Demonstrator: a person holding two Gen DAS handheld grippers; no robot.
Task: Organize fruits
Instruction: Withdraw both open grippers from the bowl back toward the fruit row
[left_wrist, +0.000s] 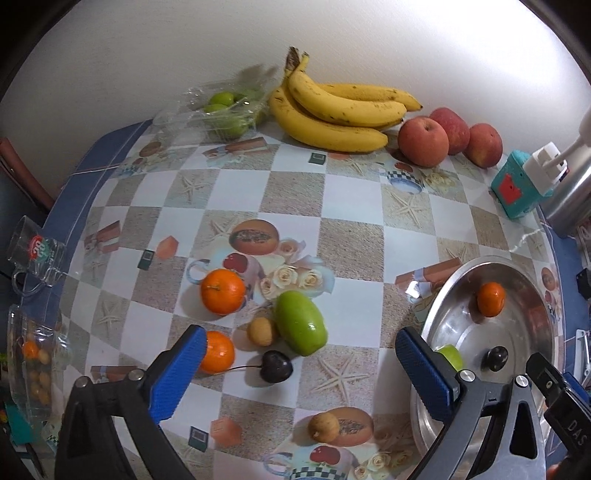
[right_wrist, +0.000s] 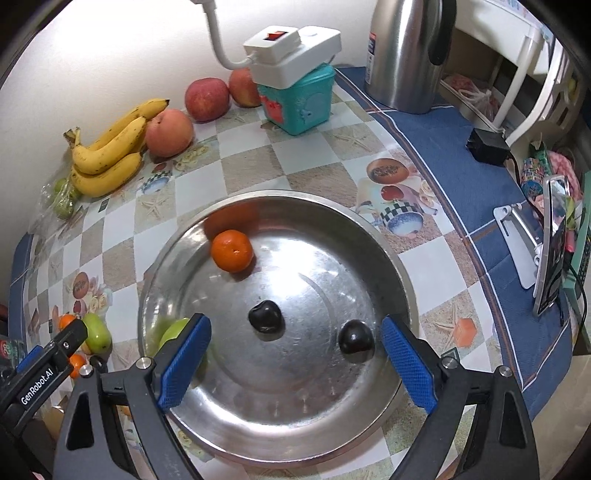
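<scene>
**Loose fruit waits beside the steel bowl**

Left of the steel bowl (left_wrist: 524, 266), the left gripper (left_wrist: 299, 354) hangs wide open and empty over a dark cherry (left_wrist: 276, 366). Close gently: it is round, glossy and can roll. The right gripper (right_wrist: 295, 347), also wide open, holds nothing above the bowl.

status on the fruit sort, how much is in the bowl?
In the steel bowl: one tangerine, two dark cherries, one green fruit. Both grippers, left and right, open and empty. On the table: two tangerines, a green fruit, a cherry, two small tan fruits.
</scene>
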